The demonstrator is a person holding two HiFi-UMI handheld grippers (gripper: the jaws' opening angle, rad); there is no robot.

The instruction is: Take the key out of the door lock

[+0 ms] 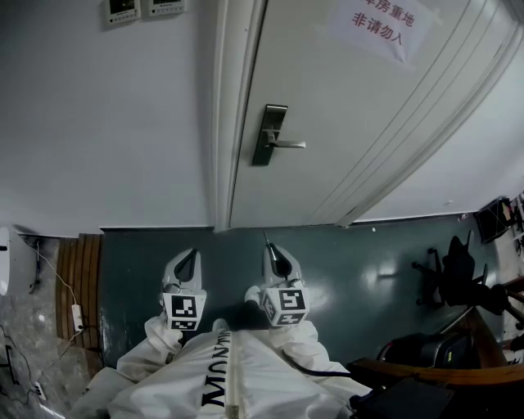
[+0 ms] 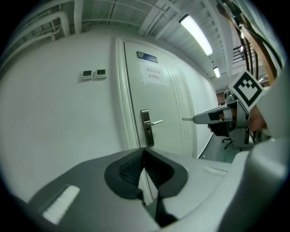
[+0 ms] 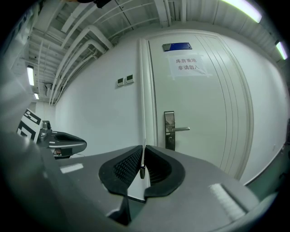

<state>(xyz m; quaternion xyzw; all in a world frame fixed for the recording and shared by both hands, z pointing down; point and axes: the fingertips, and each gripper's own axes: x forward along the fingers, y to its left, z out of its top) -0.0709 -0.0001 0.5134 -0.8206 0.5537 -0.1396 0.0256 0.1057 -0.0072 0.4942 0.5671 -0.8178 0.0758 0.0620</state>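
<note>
R gripper (image 3: 142,154) is clamped on the key (image 3: 142,164); I see the thin metal blade pinched upright between the ribbed pads (image 3: 127,166), tip poking out past the front of the jaws. So the key is out of the lock and well apart from the door (image 1: 344,123); in head view it shows as a thin sliver sticking fwd from the R gripper over the dark floor (image 1: 385,245). L gripper (image 2: 144,156) has its jaws pressed together w/ nothing between them; it sits just beside the R one, both in front of the wearer's white suit (image 1: 237,368), marker cubes (image 1: 184,309) facing the head cam. Lock plate (image 1: 270,135) w/ lever handle (image 1: 288,145) sits at the door's left edge, next to the frame (image 1: 223,123); door looks closed. Paper notice (image 1: 381,20) w/ red print near the door's top edge; two small wall panels (image 1: 123,8) left of the frame; office chair (image 1: 454,266) by the floor's right edge.
</note>
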